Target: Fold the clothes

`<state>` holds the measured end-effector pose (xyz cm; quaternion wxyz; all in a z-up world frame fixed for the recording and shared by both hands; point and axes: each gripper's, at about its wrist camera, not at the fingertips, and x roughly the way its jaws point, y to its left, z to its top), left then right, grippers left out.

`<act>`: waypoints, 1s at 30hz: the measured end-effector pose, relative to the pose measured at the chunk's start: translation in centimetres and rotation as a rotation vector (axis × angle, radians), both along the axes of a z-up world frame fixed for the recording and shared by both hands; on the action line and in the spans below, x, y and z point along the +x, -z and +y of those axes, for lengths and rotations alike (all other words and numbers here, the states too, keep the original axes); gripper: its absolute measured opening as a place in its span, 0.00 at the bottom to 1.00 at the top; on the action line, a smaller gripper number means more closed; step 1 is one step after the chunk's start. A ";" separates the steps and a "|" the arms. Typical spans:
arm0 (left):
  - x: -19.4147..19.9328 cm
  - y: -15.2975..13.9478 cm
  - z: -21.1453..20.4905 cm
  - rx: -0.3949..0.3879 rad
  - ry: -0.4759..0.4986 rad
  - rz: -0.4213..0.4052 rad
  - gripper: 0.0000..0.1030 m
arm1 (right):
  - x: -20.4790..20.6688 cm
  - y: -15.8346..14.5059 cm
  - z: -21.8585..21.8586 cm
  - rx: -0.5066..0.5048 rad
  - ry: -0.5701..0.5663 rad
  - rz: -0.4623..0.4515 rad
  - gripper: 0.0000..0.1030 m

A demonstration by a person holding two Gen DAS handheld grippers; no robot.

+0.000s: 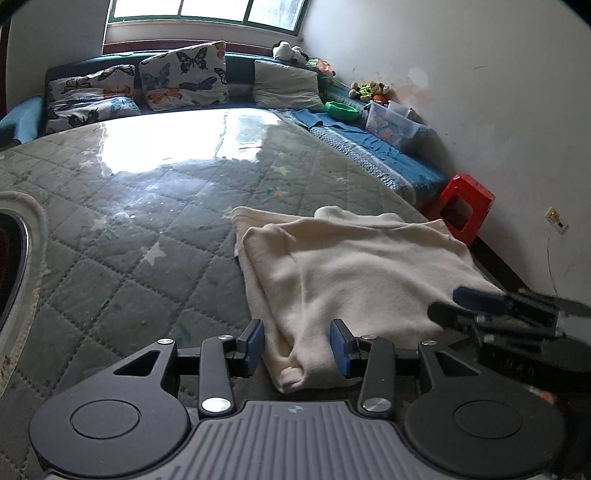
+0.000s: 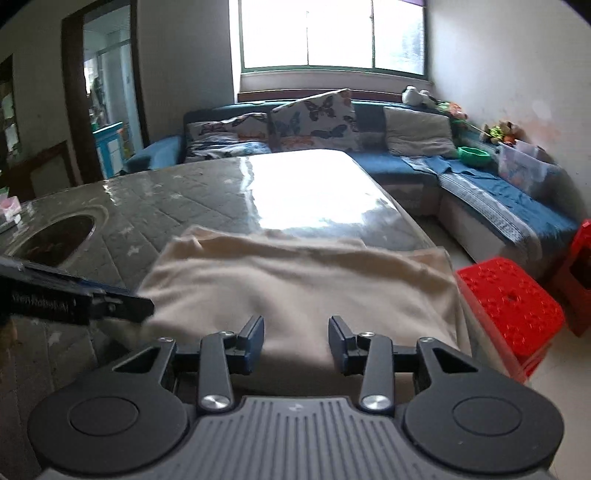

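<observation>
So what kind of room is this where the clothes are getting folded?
Most likely a home living room. A blue corner sofa with butterfly cushions sits under a window, soft toys lie on it, and the cream garment rests on a padded table.

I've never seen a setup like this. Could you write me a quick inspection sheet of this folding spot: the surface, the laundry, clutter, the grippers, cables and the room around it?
Surface: grey-green quilted table cover under glossy clear film, with window glare.
Job's things: cream fleece garment, folded into a rough rectangle, at the table's near right edge.
Clutter: oval hole in the table top; nothing else seen near the garment.
Grippers: left gripper open, straddling the garment's near corner; right gripper open above the garment's near edge, pads not pressing.
Cables: nothing seen.
Surroundings: blue corner sofa, butterfly-print cushions, red perforated plastic stool, window.
</observation>
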<state>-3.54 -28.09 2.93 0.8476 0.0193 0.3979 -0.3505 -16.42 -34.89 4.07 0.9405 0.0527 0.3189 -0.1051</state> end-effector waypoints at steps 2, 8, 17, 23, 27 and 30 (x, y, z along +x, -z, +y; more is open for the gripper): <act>-0.1 -0.3 0.1 0.002 -0.004 -0.006 0.42 | -0.6 0.2 0.3 -0.025 -0.001 -0.007 0.39; -0.6 -1.1 -0.3 0.000 0.008 -0.043 0.43 | -2.6 -1.4 -0.2 -0.052 0.038 -0.068 0.39; -0.3 -0.2 -0.4 0.031 -0.003 -0.032 0.44 | -3.9 -0.6 -2.5 -0.001 0.088 -0.054 0.41; -0.1 0.1 -0.6 0.048 -0.008 -0.028 0.50 | -3.8 -0.2 -3.8 0.020 0.142 -0.046 0.41; -0.2 0.0 -0.2 0.041 -0.021 -0.017 0.54 | -4.2 -0.3 -3.4 0.005 0.137 -0.052 0.44; -0.4 -0.3 0.3 0.037 -0.033 -0.017 0.62 | -4.2 -0.8 -2.6 -0.020 0.118 -0.060 0.54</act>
